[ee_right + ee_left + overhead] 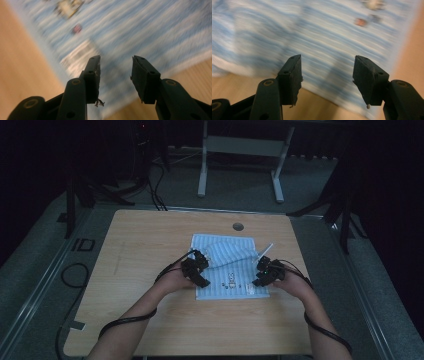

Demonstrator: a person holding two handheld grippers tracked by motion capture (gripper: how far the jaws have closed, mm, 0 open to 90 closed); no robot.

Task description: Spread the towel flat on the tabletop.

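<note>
Both tools hover over the striped cloth (231, 265) on the counter (150, 240). Left tool (199, 268) gapes wide, empty. Right tool (263, 270) stands narrower, also empty.

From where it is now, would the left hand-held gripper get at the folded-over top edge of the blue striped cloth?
Probably yes: the left hand-held gripper stands open beside the blue striped cloth, and nothing lies between it and the fold.
</note>
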